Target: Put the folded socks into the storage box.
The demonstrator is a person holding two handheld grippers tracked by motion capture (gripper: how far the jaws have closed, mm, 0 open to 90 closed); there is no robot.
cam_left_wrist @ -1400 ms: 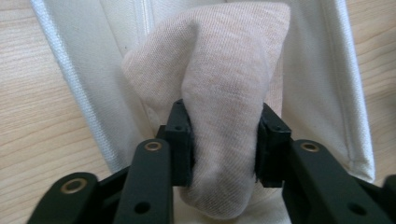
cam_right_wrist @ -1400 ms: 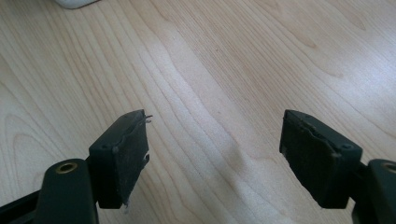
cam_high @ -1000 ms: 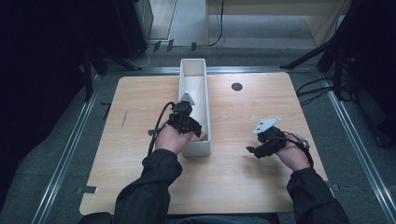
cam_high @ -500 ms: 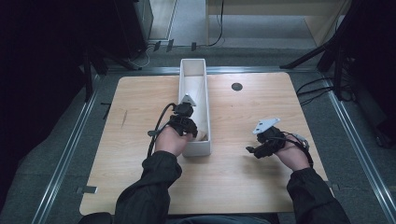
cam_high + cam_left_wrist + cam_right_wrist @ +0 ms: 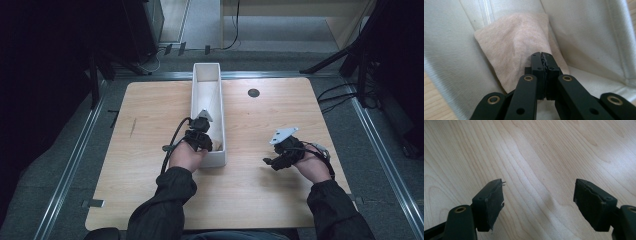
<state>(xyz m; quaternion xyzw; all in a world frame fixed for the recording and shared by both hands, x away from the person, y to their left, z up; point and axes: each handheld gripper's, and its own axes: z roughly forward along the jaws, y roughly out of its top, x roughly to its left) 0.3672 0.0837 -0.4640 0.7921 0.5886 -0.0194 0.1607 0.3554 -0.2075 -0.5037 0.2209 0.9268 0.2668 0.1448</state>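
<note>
The wooden table (image 5: 150, 130) carries a long white fabric box (image 5: 207, 80) that stands lengthwise in its middle. At the near end of this box, the left gripper (image 5: 541, 56) reaches down inside. Its jaws are pressed together, and they seem to pinch a fold of the beige cloth (image 5: 516, 50) that lies against the near corner of the box. The pinch itself is hidden behind the jaw tips, so I judge it only from the way the cloth rises to them.

The step in hand, as I judge it, is the handling of the cloth in the box: either it is being put in, or it is being taken out. The pictures do not tell which. The next move calls for a slow hand, because the soft walls of the box can bend or move along with the cloth.

The right gripper (image 5: 539, 195) hangs over bare wood, well apart from the box, with its jaws spread wide and nothing between them.

The cloth is small, pale beige, finely knitted, and it looks soft and folded, with one corner standing up along the wall seam.
</note>
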